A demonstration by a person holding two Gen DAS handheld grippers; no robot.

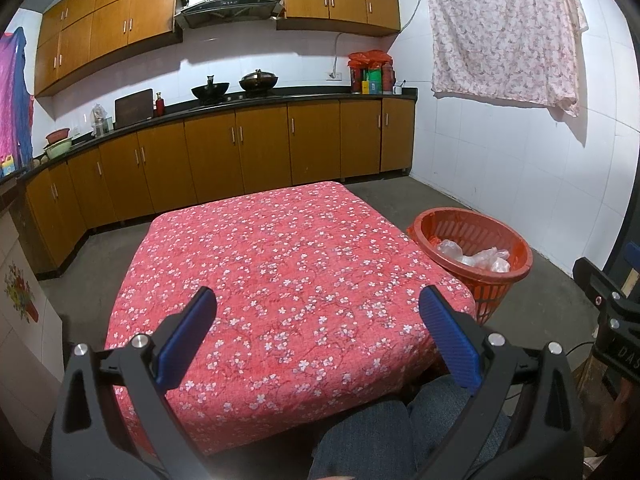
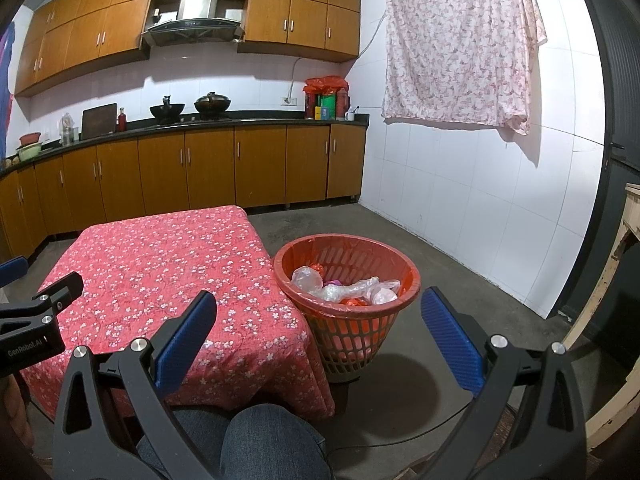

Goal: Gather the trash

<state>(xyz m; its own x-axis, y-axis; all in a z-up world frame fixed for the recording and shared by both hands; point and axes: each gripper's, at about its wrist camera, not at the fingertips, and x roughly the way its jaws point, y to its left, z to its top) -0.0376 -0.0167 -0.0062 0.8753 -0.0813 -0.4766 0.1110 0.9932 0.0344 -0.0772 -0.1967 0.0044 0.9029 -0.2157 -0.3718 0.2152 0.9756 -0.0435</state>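
Denim-clad knees (image 2: 256,440) sit closest, just under both tools. Left tool (image 1: 318,304) is spread wide, its blue pads (image 1: 188,340) far apart and gripping nothing; it hangs above the near edge of the desk (image 1: 280,264), which is covered by a red flowered cloth. Right tool (image 2: 320,306) is likewise wide open and empty, held above the gap between the desk's corner and the basket (image 2: 348,320). That red slatted basket stands on the floor just beside the desk's right side, lined with a red bag. Trash (image 2: 344,286) lies inside it: crumpled clear plastic bags and some red scraps. Beyond are wooden cabinets (image 1: 240,152) and a hanging sheet (image 2: 456,44).
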